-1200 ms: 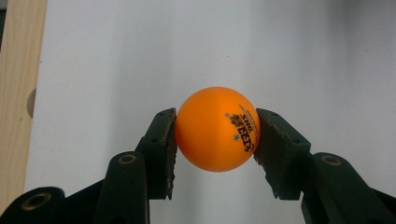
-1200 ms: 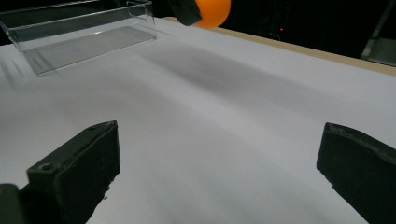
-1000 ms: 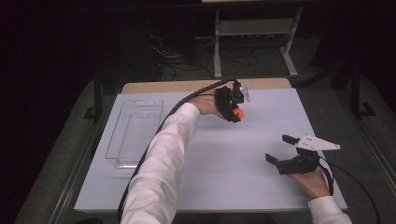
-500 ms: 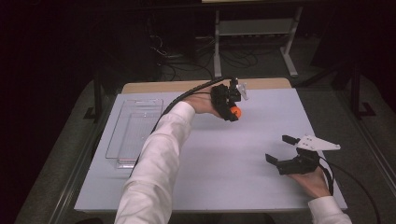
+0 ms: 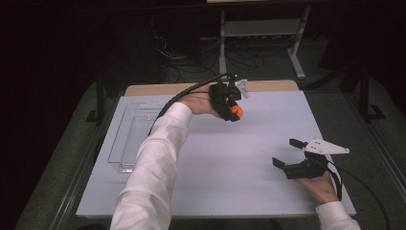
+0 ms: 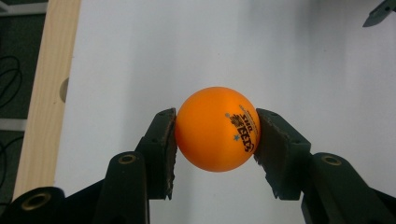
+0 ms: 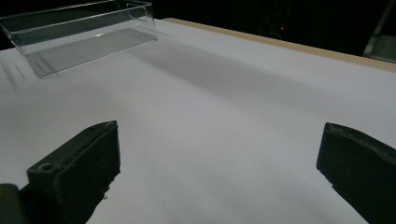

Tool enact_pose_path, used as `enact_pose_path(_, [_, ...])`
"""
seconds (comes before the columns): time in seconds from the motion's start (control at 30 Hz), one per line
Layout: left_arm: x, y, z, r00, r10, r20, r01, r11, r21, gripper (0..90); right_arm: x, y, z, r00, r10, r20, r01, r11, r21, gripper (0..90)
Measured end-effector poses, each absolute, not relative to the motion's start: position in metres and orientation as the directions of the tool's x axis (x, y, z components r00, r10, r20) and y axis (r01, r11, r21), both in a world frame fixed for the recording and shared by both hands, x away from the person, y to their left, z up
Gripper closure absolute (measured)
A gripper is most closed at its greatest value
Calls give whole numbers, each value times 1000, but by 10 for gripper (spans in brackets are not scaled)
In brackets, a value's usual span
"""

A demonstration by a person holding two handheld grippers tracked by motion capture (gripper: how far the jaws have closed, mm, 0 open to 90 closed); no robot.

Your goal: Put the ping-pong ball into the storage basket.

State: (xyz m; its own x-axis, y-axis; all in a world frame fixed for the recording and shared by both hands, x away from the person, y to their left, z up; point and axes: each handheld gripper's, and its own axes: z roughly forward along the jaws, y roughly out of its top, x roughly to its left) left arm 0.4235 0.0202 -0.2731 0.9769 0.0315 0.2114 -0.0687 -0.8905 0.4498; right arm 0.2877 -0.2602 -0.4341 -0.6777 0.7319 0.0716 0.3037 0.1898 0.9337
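An orange ping-pong ball (image 6: 217,129) with dark print is clamped between the two black jaws of my left gripper (image 6: 215,135). In the high view that gripper (image 5: 233,111) hangs above the far middle of the white table, with the ball (image 5: 236,111) at its tip. My right gripper (image 5: 287,153) rests low at the near right, jaws wide apart and pointing left. In the right gripper view its jaws (image 7: 219,163) stand far apart over bare white table, nothing between them.
A clear plastic tray (image 5: 131,136) lies at the left side of the table; in the right gripper view the tray (image 7: 84,32) sits at the far left. A wooden strip (image 5: 268,86) borders the table's far edge. Dark floor, cables and a metal frame lie beyond.
My left gripper has risen and shifted slightly toward the far edge, carrying the orange ball. The right gripper has stayed where it was.
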Motion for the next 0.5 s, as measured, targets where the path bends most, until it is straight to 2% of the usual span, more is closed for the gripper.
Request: enact_pose_path(0.5, [409,47,-253,972,58,227,-51,-893,447,509,287,-259,-434,-679,730,73,306,192,932,0])
